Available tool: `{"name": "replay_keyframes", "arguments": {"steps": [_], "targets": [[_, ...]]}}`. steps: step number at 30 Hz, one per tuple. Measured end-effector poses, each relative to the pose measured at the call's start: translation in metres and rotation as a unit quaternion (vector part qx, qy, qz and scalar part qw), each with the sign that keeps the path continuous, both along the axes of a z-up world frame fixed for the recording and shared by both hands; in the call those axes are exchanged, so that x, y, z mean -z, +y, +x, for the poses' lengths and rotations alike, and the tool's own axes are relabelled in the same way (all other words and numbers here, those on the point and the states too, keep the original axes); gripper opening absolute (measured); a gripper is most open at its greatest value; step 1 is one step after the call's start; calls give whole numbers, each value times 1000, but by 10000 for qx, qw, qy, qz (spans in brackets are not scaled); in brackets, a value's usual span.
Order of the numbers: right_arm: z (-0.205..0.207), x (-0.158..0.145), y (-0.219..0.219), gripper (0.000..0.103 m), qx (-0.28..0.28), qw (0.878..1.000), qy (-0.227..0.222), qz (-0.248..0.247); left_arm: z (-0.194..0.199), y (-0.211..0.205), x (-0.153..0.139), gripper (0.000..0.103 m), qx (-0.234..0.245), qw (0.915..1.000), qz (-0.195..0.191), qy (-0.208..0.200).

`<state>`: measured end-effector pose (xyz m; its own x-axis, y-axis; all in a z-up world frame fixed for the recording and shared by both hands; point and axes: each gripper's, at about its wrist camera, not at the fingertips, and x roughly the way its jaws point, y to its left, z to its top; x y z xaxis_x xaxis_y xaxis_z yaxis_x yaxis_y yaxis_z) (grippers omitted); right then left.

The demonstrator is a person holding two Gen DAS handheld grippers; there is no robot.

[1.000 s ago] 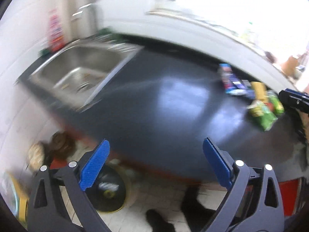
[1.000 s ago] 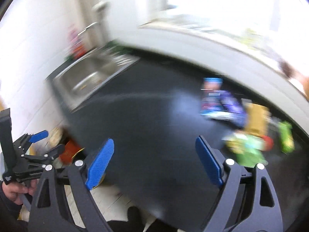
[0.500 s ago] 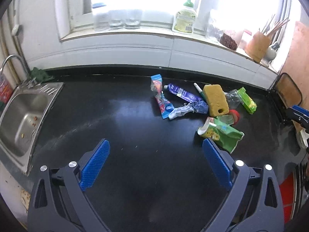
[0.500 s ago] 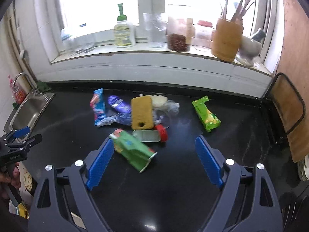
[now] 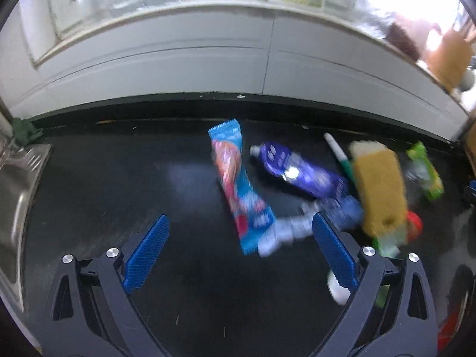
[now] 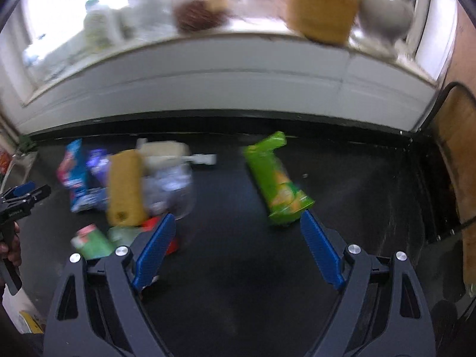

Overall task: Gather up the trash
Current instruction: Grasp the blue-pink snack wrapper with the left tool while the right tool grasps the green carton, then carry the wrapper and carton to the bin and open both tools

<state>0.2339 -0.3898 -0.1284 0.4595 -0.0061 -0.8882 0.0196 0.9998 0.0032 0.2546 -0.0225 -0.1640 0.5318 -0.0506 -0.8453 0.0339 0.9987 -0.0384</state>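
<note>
Approach step. Both sets of fingers stood wide open, empty: left gripper (image 5: 239,248) just short of blue wrapper (image 5: 238,184), right gripper (image 6: 236,247) short of green packet (image 6: 276,178) on desk (image 6: 238,282). Next: descend, straddle, close.

Litter lies flat on a black surface (image 5: 184,297): a blue snack wrapper (image 5: 238,184), a purple pouch (image 5: 294,172), a yellow sponge (image 5: 380,190) and, apart, a green packet (image 6: 276,178).

A home kitchen: a glossy black bench (image 5: 104,178) runs beneath a white-tiled window sill (image 6: 208,68). A stainless steel sink (image 5: 17,196) sits at the bench's left end, and blurred jars and a tan utensil crock (image 6: 322,3) stand on the sill.
</note>
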Motion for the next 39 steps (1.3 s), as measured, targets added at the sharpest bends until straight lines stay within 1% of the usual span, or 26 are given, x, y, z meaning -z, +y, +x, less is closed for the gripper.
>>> {"name": "replay_keyframes", "arguments": {"steps": [2, 4, 6, 8, 9, 10, 11, 12, 13, 14, 15, 16, 17, 18, 19, 20, 23, 29, 31, 33, 34, 36, 38, 39], "targets": [[19, 18, -12, 83, -16, 9998, 163, -60, 25, -1, 21, 94, -86, 9997, 70, 216], [38, 40, -23, 83, -73, 9992, 360, -130, 39, 0, 32, 94, -157, 9995, 63, 255], [53, 61, -31, 83, -114, 9982, 565, -134, 54, 1, 45, 94, -254, 9989, 103, 389], [64, 78, -36, 82, -160, 9975, 669, -126, 64, 2, 52, 93, -337, 9984, 135, 433], [67, 83, -37, 79, -201, 9971, 714, -184, 69, 2, 57, 92, -389, 9980, 176, 464], [70, 89, -37, 72, -277, 9965, 762, -221, 74, 2, 62, 87, -404, 9977, 176, 516], [70, 93, -37, 69, -320, 9961, 797, -202, 76, 2, 65, 80, -400, 9975, 168, 554], [71, 96, -38, 65, -338, 9960, 817, -146, 78, 1, 67, 79, -404, 9974, 244, 540], [70, 96, -39, 61, -326, 9965, 767, -79, 78, 0, 67, 73, -391, 9976, 296, 492], [69, 95, -39, 57, -345, 9966, 739, -81, 79, 0, 66, 65, -366, 9979, 275, 460], [68, 94, -39, 43, -366, 9968, 705, -78, 78, 0, 65, 60, -360, 9980, 281, 443], [67, 94, -38, 40, -355, 9968, 716, -78, 78, -1, 64, 44, -343, 9981, 284, 423], [65, 94, -38, 37, -353, 9968, 710, -57, 77, -1, 62, 30, -321, 9982, 289, 417], [64, 93, -37, 33, -341, 9968, 717, -37, 78, -1, 61, 29, -290, 9983, 229, 456], [62, 93, -40, 32, -305, 9968, 735, -14, 77, 0, 61, 21, -282, 9983, 155, 477], [61, 91, -39, 32, -281, 9970, 724, -6, 76, 2, 58, 16, -295, 9984, 111, 468], [52, 73, -36, 32, -218, 9981, 578, 23, 70, 1, 45, 9, -246, 9990, 168, 348], [18, 21, -20, 32, -138, 9998, 134, 53, 33, 11, -1, 8, -167, 9998, 97, -35], [-1, 2, -9, 32, -184, 9998, -9, 38, 21, 19, -13, 8, -135, 9998, 117, -105], [-12, -15, 1, 32, -246, 9996, -129, 64, 0, 22, -27, 8, -101, 9998, 64, -145], [-24, -23, 10, 32, -282, 9994, -171, 89, -10, 23, -32, 8, -84, 9998, 55, -173], [-46, -32, 26, 32, -357, 9990, -245, 106, -39, 25, -43, 8, -25, 9998, 76, -207], [-55, -37, 38, 32, -447, 9985, -289, 130, -62, 23, -48, 8, 21, 9997, 95, -207], [-67, -39, 48, 32, -504, 9982, -288, 170, -77, 25, -49, 8, 40, 9997, 99, -202]]}}
